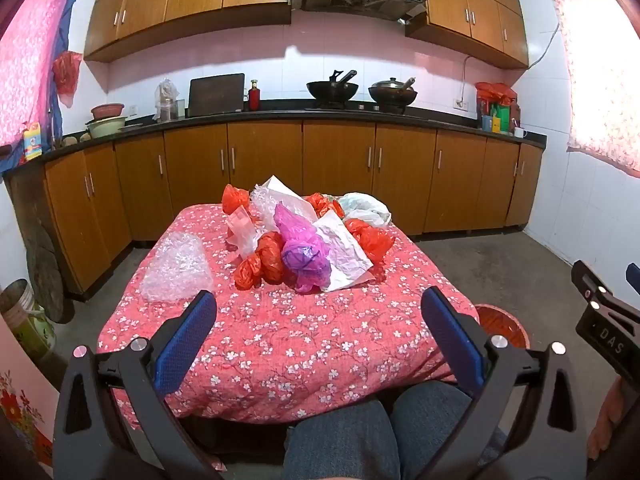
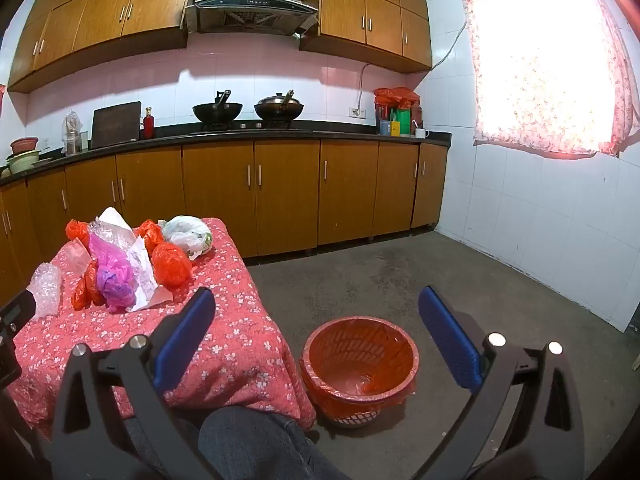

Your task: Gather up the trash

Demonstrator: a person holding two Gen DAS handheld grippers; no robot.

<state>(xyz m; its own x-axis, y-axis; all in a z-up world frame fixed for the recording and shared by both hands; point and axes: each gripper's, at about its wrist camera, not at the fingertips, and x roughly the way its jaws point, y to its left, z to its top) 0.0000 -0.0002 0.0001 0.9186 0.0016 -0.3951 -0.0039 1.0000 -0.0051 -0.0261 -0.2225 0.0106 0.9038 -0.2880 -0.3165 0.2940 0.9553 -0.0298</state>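
Observation:
A pile of trash (image 1: pixel 304 236) lies at the far end of a low table with a red flowered cloth (image 1: pixel 280 340): red, pink and white plastic bags and crumpled white paper. Clear bubble wrap (image 1: pixel 176 268) lies apart on the left. The pile also shows in the right wrist view (image 2: pixel 128 264). A red basket bin lined with a red bag (image 2: pixel 360 364) stands on the floor right of the table; its rim shows in the left wrist view (image 1: pixel 500 324). My left gripper (image 1: pixel 320 332) is open and empty over the table's near end. My right gripper (image 2: pixel 316 336) is open and empty above the bin.
Brown kitchen cabinets (image 1: pixel 340 160) with a dark counter run along the back, with two woks (image 2: pixel 248 112) on the stove. Grey floor (image 2: pixel 440 280) lies to the right. A pail (image 1: pixel 24 320) stands at the left. My knees (image 1: pixel 380 432) are at the table's near edge.

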